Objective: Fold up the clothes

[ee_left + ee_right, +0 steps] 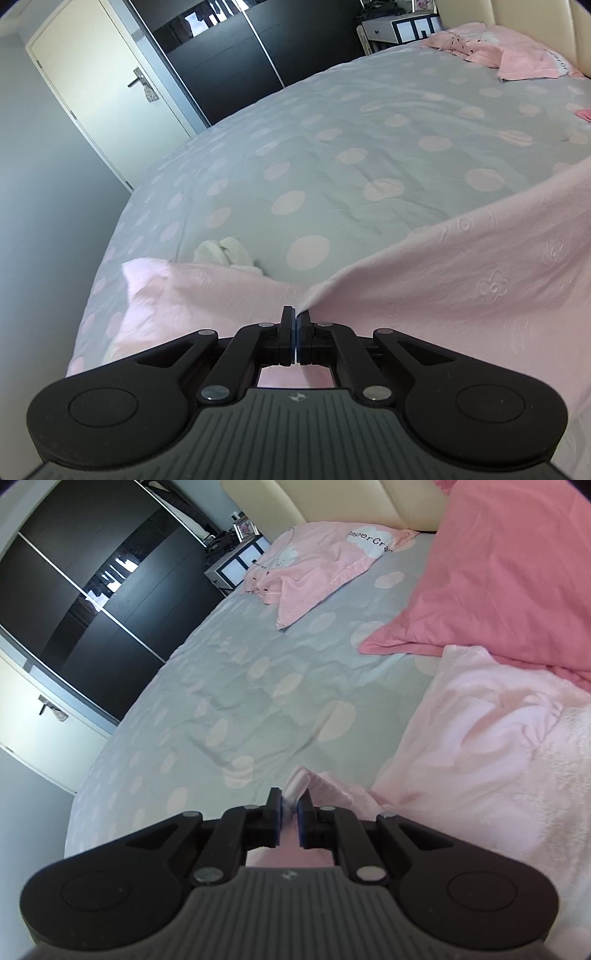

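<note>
Holding a pale pink cloth with pressed flower shapes [480, 280], we pinch its edge in our left gripper [296, 317]. The two black fingers are pressed tight together on the cloth, low in the middle of the left view. From there the cloth stretches up to the right side of the frame, and more of it lies low on the left.

Our right gripper [289, 805] is clamped on a bunched bit of the same pale pink cloth [295, 786]. Its fingers stand a little apart with the cloth squeezed between them, low in the middle of the right view.

Under it all is the grey bed sheet with big pink dots [332, 147]. A small white crumpled thing [229, 253] lies on the sheet, just above the cloth at the lower left of the left view. We cannot tell what it is.

On the right side of the right view we see a fluffy light pink blanket [498, 738], and above it a darker pink pillow [498, 572]. A pink top with letters on it [325, 561] lies crumpled near the top middle. A big black wardrobe with sliding doors [92, 590] fills the upper left.
</note>
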A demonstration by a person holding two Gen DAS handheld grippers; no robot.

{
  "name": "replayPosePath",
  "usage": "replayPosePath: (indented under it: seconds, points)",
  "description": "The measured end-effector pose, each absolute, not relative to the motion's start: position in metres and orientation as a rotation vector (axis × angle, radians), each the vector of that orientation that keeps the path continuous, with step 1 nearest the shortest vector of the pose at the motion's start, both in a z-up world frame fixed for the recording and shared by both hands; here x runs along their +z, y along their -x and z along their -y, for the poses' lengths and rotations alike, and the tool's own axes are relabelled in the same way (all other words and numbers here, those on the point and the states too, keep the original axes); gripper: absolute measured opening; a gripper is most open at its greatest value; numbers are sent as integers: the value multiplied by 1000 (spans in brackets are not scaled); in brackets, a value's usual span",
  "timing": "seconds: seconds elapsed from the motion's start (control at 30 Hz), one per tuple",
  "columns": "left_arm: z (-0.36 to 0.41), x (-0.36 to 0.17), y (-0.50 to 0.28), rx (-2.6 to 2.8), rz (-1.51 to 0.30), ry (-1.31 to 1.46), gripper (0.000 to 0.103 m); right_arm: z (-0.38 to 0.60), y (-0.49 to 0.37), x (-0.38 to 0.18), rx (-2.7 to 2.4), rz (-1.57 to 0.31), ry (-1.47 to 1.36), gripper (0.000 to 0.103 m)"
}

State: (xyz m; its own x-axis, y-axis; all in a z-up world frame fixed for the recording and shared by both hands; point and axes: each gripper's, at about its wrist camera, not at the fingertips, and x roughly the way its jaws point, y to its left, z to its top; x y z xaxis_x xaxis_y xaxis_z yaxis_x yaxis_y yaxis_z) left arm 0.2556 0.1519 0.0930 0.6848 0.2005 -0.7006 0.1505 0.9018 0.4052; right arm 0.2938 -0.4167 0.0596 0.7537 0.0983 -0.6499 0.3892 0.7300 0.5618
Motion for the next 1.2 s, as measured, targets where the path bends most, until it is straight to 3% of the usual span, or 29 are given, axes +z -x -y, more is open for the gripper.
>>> replayPosePath:
  seconds: [0.1,0.23,0.27,0.53,0.63,0.77,0.87,0.93,1.13,1.2]
  points:
    - [-155,70,-276,26,-846,-451,0,412,-312,38,-205,-728,-708,11]
    - [-161,42,-298,27,-879,-432,1,408,-325,20,-220,-740,-680,26]
    - [-163,37,-300,31,-890,-422,2,408,-326,17,-222,-742,-679,35]
    - [-182,22,-306,67,-912,-300,19,411,-311,32,-198,-736,-657,47]
    - [-188,22,-303,82,-907,-239,21,414,-301,42,-170,-712,-653,59]
    - [-190,25,-300,96,-907,-218,23,413,-295,53,-141,-737,-597,57]
    - [-187,33,-299,96,-896,-211,35,403,-292,53,-97,-824,-497,45]
    - [-185,40,-294,78,-880,-220,43,392,-287,51,-37,-863,-430,44]
    - [-183,56,-278,59,-878,-231,44,380,-273,33,11,-951,-288,43]
    - [-184,62,-268,54,-890,-212,44,382,-272,23,22,-988,-285,34]
